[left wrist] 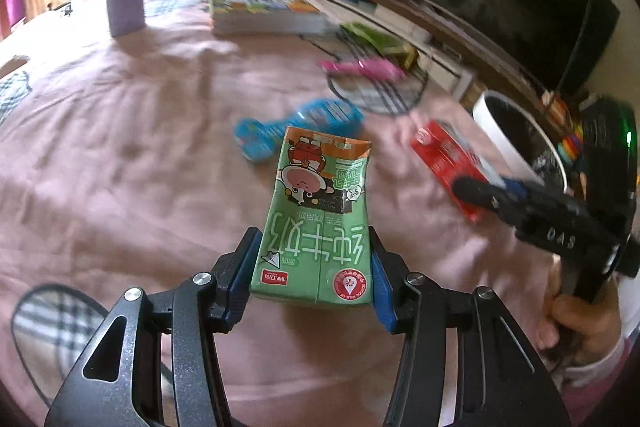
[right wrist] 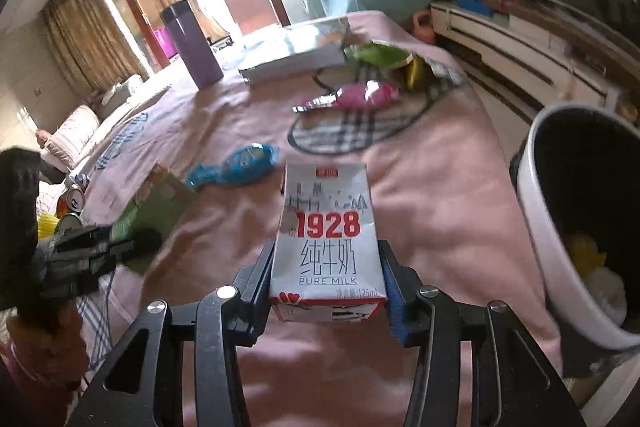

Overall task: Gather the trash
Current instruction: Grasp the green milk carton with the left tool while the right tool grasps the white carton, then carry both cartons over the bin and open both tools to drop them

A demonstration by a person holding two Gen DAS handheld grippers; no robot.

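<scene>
Motion blur obscures the far wrappers and the white bin's (right wrist: 560, 227) contents. The left gripper (left wrist: 314, 263) clamps the green milk carton (left wrist: 316, 215) above the pink bedspread (left wrist: 120, 147). The right gripper (right wrist: 328, 279), level beside the bin, clamps the 1928 milk carton (right wrist: 328, 239).

Glossy printed green carton (left wrist: 316, 219); matt pink cloth bedsheet (left wrist: 132, 155).

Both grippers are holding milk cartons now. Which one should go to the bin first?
Right, probably. The right gripper holds the 1928 carton with the white bin open just beside it. The left gripper, holding the green carton, sits farther off, with the right gripper between it and the bin.
</scene>
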